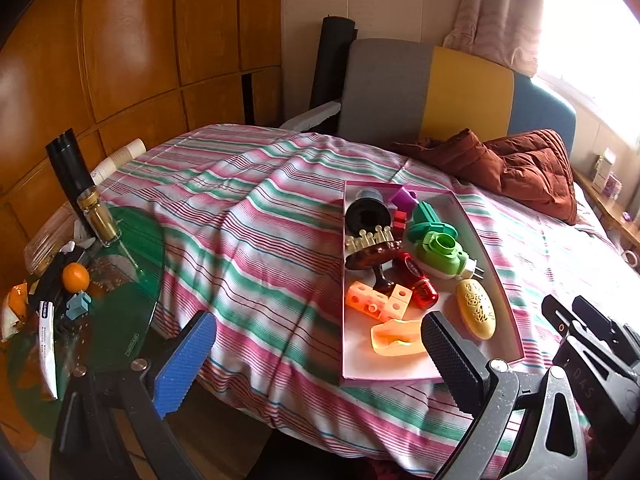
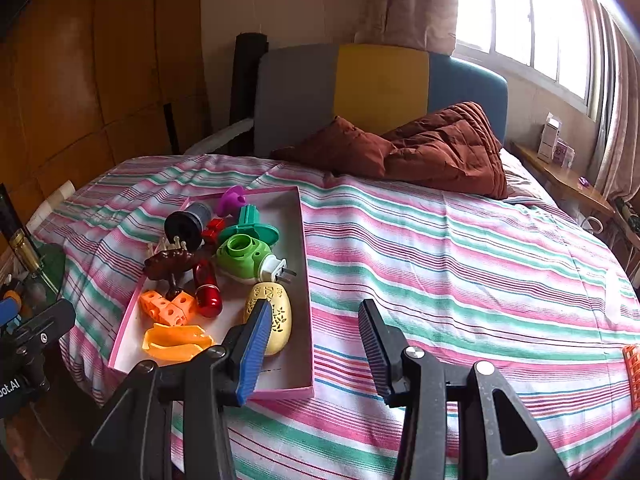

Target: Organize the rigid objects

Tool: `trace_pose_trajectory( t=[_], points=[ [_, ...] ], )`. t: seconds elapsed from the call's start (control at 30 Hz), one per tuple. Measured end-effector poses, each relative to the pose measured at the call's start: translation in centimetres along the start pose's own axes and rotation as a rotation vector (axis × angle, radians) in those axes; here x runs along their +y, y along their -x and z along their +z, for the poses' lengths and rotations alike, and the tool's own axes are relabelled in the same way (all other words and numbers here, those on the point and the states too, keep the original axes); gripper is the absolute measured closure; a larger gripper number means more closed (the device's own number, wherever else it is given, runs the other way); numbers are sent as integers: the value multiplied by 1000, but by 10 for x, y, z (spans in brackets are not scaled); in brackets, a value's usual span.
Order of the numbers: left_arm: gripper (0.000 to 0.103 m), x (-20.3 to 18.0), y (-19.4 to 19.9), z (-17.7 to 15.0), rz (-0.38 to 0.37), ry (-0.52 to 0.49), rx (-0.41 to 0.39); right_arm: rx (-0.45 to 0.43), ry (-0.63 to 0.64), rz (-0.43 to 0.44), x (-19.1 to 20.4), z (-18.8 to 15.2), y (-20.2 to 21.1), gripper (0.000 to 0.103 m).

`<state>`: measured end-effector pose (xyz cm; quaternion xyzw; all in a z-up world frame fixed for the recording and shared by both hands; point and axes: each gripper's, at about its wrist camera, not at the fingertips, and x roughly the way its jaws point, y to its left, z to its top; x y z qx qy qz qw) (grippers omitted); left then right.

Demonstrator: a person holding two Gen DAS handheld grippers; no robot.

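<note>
The pink tray [image 2: 306,288] lies on the striped bed cover [image 2: 460,264], and almost all the hard toys are already inside it. In the tray, the yellow egg-shaped case [image 2: 280,320] lies at the near end by the right wall. The orange scoop [image 2: 176,342] lies at the near end too, on the left side. The orange blocks [image 2: 168,308] and the red flashlight [image 2: 208,290] are just behind the scoop, about the middle of the tray. The green plug-in gadget [image 2: 244,258] lies behind the yellow case, and the black spool [image 2: 188,222] is at the far end.

One more orange block piece [image 2: 632,372] lies on the cover, well to the right of the tray, and it looks like the thing left to put away.

The left gripper [image 1: 316,356] is wide open with nothing in it, and it hangs over the near left side of the tray. The right gripper [image 2: 312,344] is partly open and holds nothing, and it hangs over the near right corner of the tray.

What could go wrong? The tray sits on a soft, bumpy cover near the bed's edge. If a gripper bumps the tray wall, the tray could tip or slide and spill the toys. The tray is full, so a new piece dropped in could bounce out. The last piece is right at the picture's edge, so it could be missed
</note>
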<state>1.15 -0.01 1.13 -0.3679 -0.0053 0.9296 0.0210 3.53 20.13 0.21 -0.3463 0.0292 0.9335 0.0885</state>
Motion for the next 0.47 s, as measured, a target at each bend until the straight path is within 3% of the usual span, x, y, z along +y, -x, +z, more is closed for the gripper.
trace_pose_trajectory(
  t=[0.47],
  points=[
    [0,10,-7,2,7,10,-8,30,47,24,19,-1,-11,58]
  ],
)
